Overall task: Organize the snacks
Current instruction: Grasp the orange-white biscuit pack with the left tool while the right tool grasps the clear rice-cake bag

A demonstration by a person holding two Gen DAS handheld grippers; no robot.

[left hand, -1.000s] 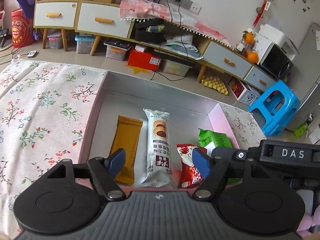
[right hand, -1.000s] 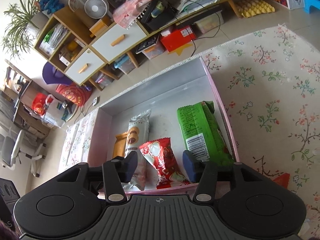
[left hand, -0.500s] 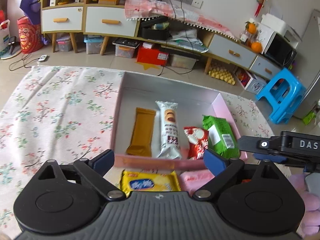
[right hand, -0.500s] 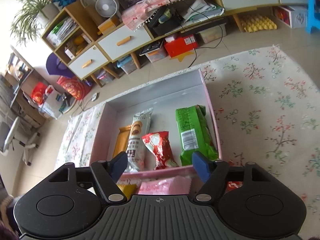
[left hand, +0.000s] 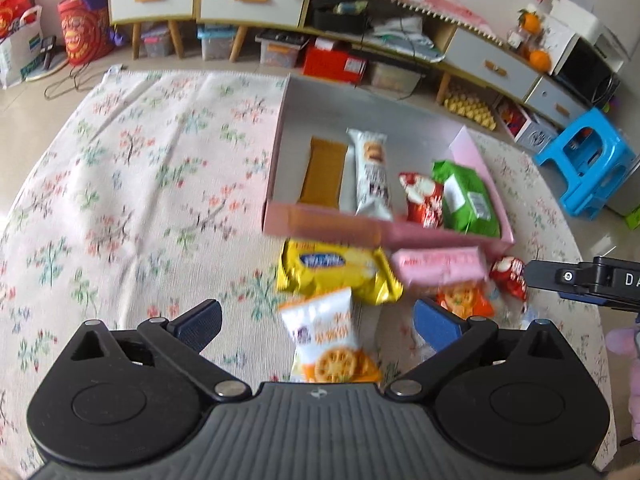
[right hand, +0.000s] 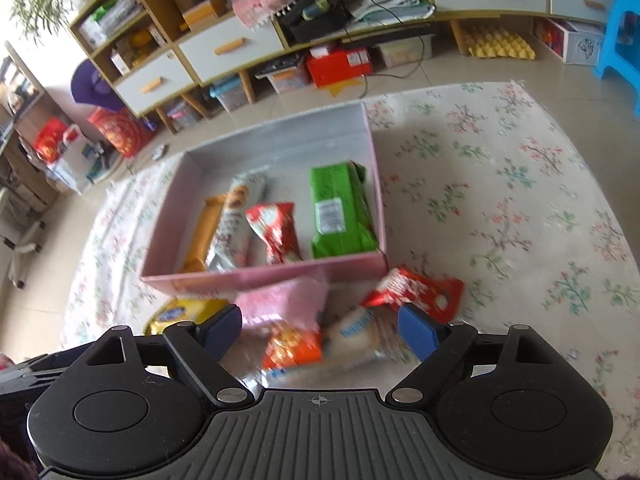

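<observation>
A pink box [left hand: 384, 232] [right hand: 256, 276] on the floral cloth holds an orange-brown bar [left hand: 324, 172], a white biscuit pack [left hand: 372, 176], a red packet [left hand: 422, 200] and a green pack [left hand: 466, 200] [right hand: 340, 212]. Loose snacks lie in front of it: a yellow pack [left hand: 336, 272], a pink pack [left hand: 440, 266] [right hand: 284, 300], a white-orange cracker bag [left hand: 328, 336] and a red packet [right hand: 416, 290]. My left gripper [left hand: 316, 326] is open above the cracker bag. My right gripper [right hand: 320, 330] is open over the loose pile.
The floral cloth [left hand: 140, 184] [right hand: 520, 184] spreads wide on both sides of the box. Low cabinets [left hand: 248, 0] with bins beneath stand behind. A blue stool [left hand: 588, 164] is at the right. The right gripper's body [left hand: 588, 280] reaches in at the left view's right edge.
Both grippers have pulled back and up from the box and opened wider. The loose snacks in front of the box have come into view.
</observation>
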